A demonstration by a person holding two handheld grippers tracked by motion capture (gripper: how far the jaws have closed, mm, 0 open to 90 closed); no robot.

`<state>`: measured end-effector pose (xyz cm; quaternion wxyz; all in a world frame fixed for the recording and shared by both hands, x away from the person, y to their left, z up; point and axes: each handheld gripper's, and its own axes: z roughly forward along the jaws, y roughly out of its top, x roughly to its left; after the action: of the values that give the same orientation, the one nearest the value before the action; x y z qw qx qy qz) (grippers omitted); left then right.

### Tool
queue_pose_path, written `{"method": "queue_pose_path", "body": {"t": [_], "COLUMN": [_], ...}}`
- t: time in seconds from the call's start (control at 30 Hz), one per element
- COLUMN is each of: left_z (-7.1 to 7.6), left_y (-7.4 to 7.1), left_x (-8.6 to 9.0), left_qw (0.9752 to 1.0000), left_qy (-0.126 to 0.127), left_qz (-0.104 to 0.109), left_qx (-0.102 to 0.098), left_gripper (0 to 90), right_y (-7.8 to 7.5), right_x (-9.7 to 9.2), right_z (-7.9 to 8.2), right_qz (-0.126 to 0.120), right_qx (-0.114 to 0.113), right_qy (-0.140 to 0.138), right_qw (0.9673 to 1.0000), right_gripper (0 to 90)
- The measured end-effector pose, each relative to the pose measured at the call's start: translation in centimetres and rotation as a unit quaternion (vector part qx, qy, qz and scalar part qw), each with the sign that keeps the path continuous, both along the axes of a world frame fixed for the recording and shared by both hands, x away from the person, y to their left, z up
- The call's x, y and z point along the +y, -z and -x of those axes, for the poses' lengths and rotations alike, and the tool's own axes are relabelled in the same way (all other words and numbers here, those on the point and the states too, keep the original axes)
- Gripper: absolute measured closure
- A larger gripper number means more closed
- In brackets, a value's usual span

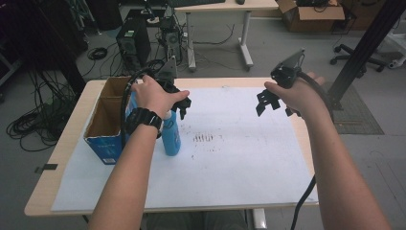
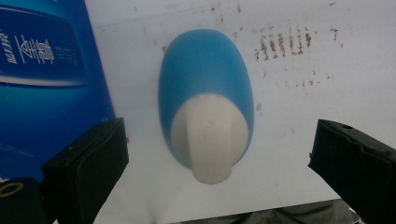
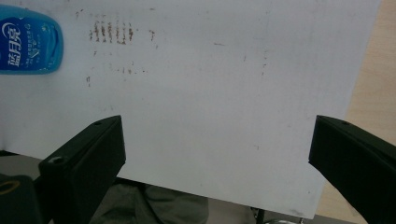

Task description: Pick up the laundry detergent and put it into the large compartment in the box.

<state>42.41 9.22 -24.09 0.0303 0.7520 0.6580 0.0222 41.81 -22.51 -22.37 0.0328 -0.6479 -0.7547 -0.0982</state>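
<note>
Your left claw point(image 1: 178, 98) is wide open and hangs just above the blue bottle point(image 1: 171, 134), with nothing between its jaws yet. In the left gripper view you look straight down on the bottle's white cap point(image 2: 210, 140), which sits between the two black jaws but a little nearer to the left one. The bottle stands upright on the white sheet point(image 1: 230, 158) that covers the desk point(image 1: 57, 158), just beside the open cardboard box point(image 1: 106, 124) with blue sides. To do this step well, I think you should first move the claw slightly so the cap is in the middle of the gap, then go down straight, and close on the neck or the upper body, not on the rounded shoulder, where the jaws may slip. Keep the left jaw away from the box wall, because it is very near. Your right claw point(image 1: 274, 101) is also open and holds nothing; it waits above the right part of the sheet, well apart from the bottle. About writing: in the right gripper view the bottle label point(image 3: 25, 39) shows white Chinese characters, which I read as 蓝月亮. The box side point(image 2: 42, 51) carries white Chinese characters too, but they are too blurred for me to read surely.
</note>
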Motion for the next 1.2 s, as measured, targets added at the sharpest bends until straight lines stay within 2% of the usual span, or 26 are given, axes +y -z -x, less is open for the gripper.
{"method": "queue_pose_path", "body": {"t": [0.53, 1.2], "left_z": [0.0, -0.1], "left_y": [2.3, 3.8], "left_x": [-0.1, -0.1], "left_qw": [0.9999, 0.9997], "left_qy": [-0.010, -0.015], "left_qz": [-0.004, -0.001], "left_qx": [0.011, 0.019], "left_gripper": [4.7, 4.7], "right_y": [0.9, 1.5], "right_x": [0.0, 0.3], "right_z": [0.0, 0.0], "right_qz": [-0.002, -0.006], "right_qx": [0.005, 0.006], "right_qy": [-0.001, -0.008], "right_qw": [1.0000, 0.9999], "right_gripper": [3.8, 3.8]}}
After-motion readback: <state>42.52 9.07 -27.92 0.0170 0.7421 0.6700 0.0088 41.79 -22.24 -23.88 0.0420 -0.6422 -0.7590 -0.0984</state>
